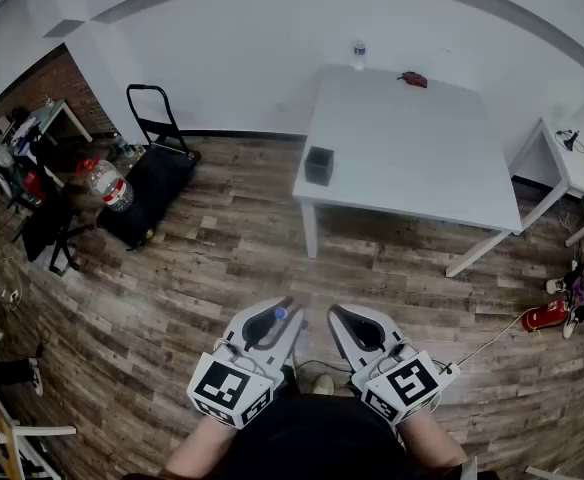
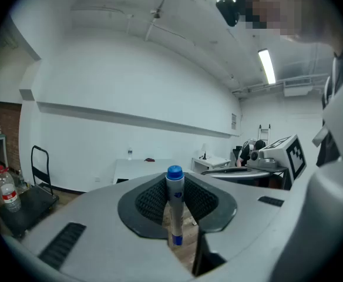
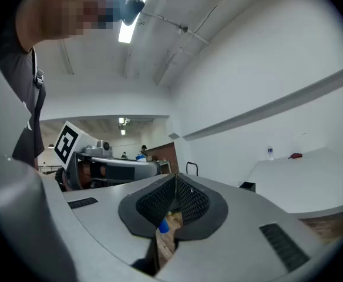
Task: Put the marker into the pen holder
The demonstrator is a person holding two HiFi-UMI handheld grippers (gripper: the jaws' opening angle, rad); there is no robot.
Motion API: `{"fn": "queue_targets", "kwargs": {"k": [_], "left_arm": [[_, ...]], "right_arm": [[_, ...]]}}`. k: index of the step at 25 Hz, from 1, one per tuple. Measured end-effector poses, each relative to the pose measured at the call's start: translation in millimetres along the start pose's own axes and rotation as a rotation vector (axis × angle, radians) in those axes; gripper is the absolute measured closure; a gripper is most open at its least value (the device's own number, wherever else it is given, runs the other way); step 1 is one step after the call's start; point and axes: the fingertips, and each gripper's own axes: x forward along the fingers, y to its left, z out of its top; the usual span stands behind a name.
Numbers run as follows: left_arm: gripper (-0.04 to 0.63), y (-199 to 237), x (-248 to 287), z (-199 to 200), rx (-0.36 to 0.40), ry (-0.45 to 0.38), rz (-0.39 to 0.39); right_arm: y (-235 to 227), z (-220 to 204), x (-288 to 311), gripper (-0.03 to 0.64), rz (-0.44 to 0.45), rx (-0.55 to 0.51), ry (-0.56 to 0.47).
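Observation:
A white marker with a blue cap (image 2: 175,207) stands upright between the pads of my left gripper (image 2: 172,188), which is shut on it. The head view shows the blue cap (image 1: 280,314) at the tip of the left gripper (image 1: 272,316), held low near the person's body. Beside it the right gripper (image 1: 345,320) is shut with nothing in it; its pads (image 3: 186,200) meet in the right gripper view. The pen holder (image 1: 319,165), a black mesh cup, stands far ahead at the near left corner of the white table (image 1: 412,138). It shows small in the right gripper view (image 3: 247,186).
A red object (image 1: 412,79) and a small bottle (image 1: 358,54) sit at the table's far edge. A black bag (image 1: 150,193), a big water bottle (image 1: 110,185) and a hand trolley (image 1: 152,118) stand at left. A side table (image 1: 577,168) and a fire extinguisher (image 1: 544,315) are at right.

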Motion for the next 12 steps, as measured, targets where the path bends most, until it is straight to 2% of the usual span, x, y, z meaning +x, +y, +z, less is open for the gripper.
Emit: {"fn": "queue_targets", "kwargs": {"k": [12], "left_arm": [[0.528, 30.9, 44.5, 16.2, 0.006, -0.016, -0.056]], "right_arm": [[-38.8, 9.5, 33.5, 0.600, -0.049, -0.010, 0.002]]}}
